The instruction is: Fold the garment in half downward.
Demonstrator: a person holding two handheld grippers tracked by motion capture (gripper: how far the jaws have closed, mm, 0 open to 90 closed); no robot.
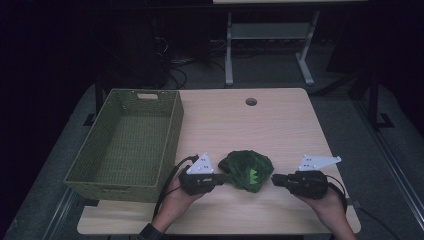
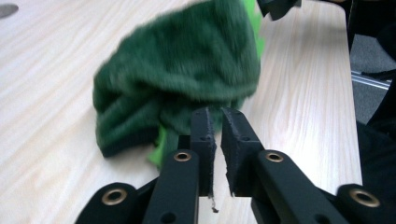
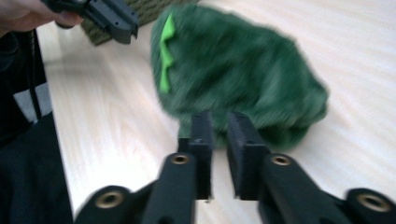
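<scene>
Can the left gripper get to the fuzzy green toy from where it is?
Probably yes. The left gripper sits right beside the fuzzy dark green plush toy on the pale wooden table, its nearly shut jaws pointing at the toy's edge, with nothing between them.

High view dim, surroundings near black; both gripper views brighter, green fabric (image 2: 177, 79) motion-blurred.

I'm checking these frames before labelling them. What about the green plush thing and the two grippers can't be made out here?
- Green plush: motion blur in both gripper views, small and dim in the high view, so its shape is unclear.
- Left gripper: jaw tips meet the blurred fabric; a pinch cannot be confirmed.
- Right gripper: the same, blurred.
- Basket: its near wall hides part of the floor inside.
</scene>
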